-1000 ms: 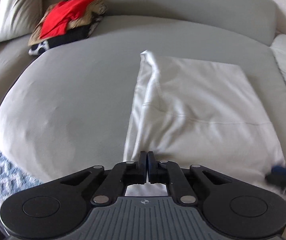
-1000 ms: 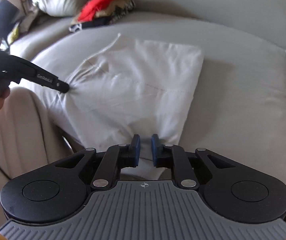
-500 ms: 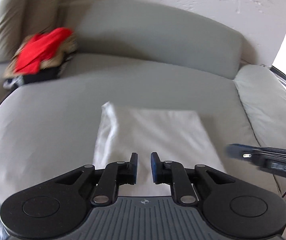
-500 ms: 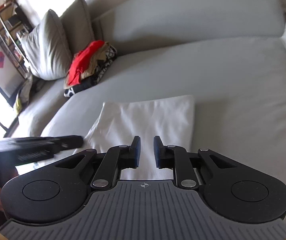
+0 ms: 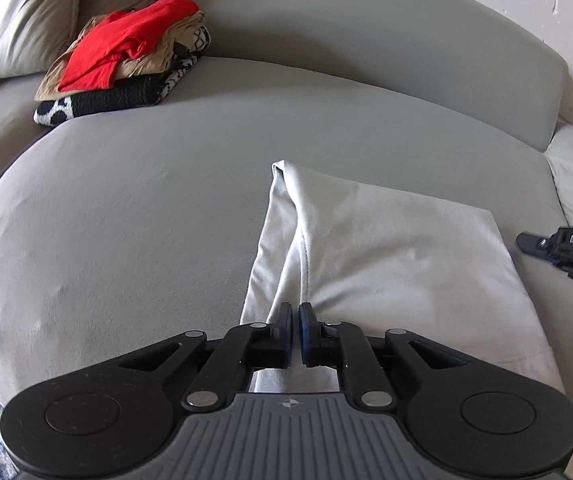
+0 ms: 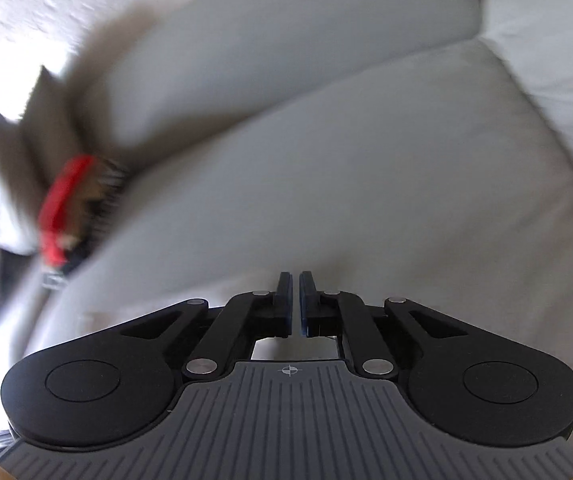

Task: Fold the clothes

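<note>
Grey sofa cushion (image 5: 146, 220): left gripper (image 5: 295, 314) closing on folded white cotton garment (image 5: 398, 264); right gripper (image 6: 294, 282) closing, nothing visibly between.

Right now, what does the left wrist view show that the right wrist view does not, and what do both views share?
Only the left wrist view shows the folded white cloth garment clearly, lying on the seat, with the closing left tool right at its near edge, and the other tool entering from the right edge. Only the right wrist view shows the closing right tool from behind; the picture is blurred, and whether cloth sits between its jaws I cannot tell. Both share the pale grey fabric sofa and the pile of red, tan and black-and-white clothes.
</note>
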A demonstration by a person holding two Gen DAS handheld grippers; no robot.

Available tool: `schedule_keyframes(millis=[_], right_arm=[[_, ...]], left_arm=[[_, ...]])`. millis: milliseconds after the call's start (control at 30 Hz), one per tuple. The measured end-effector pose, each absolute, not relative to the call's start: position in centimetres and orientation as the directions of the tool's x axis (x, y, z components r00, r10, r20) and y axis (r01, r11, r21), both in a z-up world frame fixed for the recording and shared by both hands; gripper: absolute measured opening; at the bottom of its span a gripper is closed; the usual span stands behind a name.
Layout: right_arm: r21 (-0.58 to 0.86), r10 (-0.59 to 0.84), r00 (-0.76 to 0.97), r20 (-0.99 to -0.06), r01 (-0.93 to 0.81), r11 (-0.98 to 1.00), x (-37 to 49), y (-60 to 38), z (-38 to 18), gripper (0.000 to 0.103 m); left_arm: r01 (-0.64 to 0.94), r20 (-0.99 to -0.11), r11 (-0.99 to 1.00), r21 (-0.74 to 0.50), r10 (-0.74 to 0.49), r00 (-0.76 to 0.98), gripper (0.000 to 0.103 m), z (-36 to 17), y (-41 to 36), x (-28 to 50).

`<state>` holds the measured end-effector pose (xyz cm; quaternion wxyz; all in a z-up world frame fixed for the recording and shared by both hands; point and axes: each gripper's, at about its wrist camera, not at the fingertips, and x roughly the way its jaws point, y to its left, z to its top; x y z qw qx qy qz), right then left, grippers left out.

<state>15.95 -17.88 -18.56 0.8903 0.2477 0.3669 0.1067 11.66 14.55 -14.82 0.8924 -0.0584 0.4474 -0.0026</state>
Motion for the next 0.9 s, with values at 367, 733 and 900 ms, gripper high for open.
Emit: schedule_keyframes(millis=[367, 733, 900], right_arm=[[0.523, 0.437, 0.620, -0.651, -0.051, 0.851, 20.5, -12.2, -22.1, 0.000], [0.527, 0.409, 0.674, -0.616, -0.033, 0.849, 15.5, -18.7, -18.8, 0.009], [0.558, 0.515, 0.605, -0.608, -0.136, 0.818, 15.6, -15.9, -19.2, 0.009]], left_arm=[[-0.061, -0.798, 0.988, -0.145, -0.080, 0.598, 0.012, -15.2, 14.8, 12.0], [0.009, -0.750, 0.970, -0.242, -0.193, 0.632, 0.012, -12.5, 14.6, 13.2], [0.089, -0.726, 0.961, -0.261, -0.257, 0.638, 0.014, -12.9, 13.2, 17.5]])
